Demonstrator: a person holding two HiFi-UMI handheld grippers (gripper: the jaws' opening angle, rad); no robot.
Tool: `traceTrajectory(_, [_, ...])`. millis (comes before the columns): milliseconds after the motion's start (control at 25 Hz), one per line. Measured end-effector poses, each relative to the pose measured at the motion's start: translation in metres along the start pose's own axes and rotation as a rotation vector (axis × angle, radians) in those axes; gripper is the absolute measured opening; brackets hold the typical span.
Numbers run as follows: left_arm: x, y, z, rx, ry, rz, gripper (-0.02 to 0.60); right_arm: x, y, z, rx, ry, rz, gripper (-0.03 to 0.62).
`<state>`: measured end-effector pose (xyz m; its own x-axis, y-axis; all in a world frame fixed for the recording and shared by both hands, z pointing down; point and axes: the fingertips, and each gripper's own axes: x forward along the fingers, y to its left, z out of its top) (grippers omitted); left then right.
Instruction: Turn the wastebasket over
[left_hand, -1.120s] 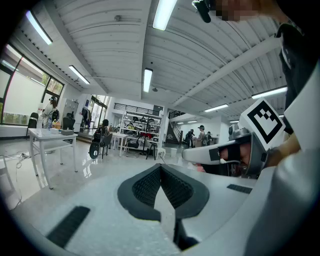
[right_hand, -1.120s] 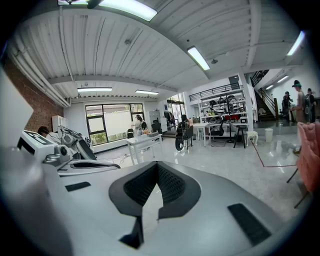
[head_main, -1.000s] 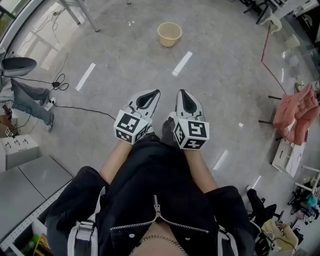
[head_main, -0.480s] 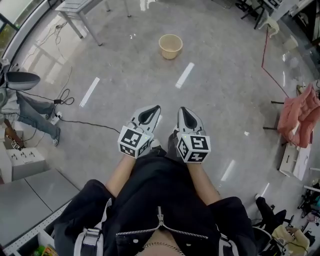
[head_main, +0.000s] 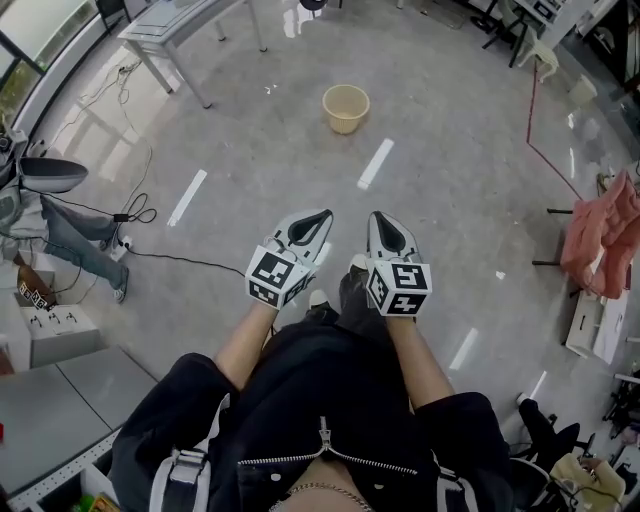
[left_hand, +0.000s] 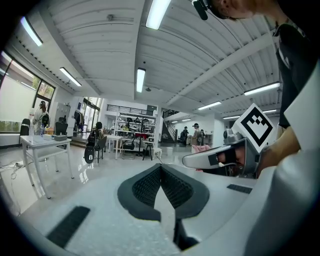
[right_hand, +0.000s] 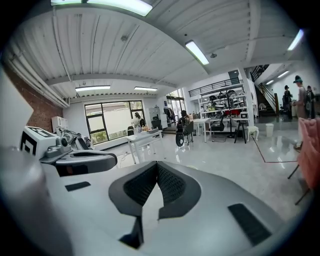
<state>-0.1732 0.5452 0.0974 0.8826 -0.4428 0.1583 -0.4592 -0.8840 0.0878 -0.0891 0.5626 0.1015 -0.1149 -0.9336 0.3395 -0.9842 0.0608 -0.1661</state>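
1. Head view: the wastebasket stands upright, mouth up, its inside bare, just beyond the white floor stripe.
2. Left gripper view: the left gripper, on the stripe's near side, has its jaws pressed together on nothing.
3. Right gripper view: the right gripper is likewise closed and empty.

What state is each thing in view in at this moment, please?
wastebasket, upright on the floor, mouth up, untouched.
left gripper, shut, empty.
right gripper, shut, empty.
pink cloth, hanging draped.
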Motion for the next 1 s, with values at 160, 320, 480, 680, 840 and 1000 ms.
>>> traceTrajectory(160, [0.016,0.007,0.007,-0.013,-0.004,0.004,0.005,0.009,-0.006,0.003,-0.017,0.011,-0.004,0.011])
traceTrajectory(320, [0.035,0.015,0.008,-0.014,-0.001,0.000,0.005,0.023,-0.021,0.007,-0.005,0.011,-0.013,0.011])
traceTrajectory(480, [0.055,0.026,0.011,-0.019,0.002,0.008,0.005,0.040,-0.042,0.012,0.004,0.016,-0.025,0.011])
traceTrajectory(680, [0.081,0.044,0.011,-0.031,0.015,0.014,0.005,0.063,-0.062,0.022,0.018,0.016,-0.024,0.011])
traceTrajectory(840, [0.114,0.060,0.014,-0.042,0.027,0.013,0.005,0.092,-0.084,0.030,0.031,0.022,-0.016,0.011])
traceTrajectory(1000, [0.157,0.081,0.019,-0.038,0.048,0.010,0.005,0.127,-0.111,0.045,0.038,0.029,-0.011,0.011])
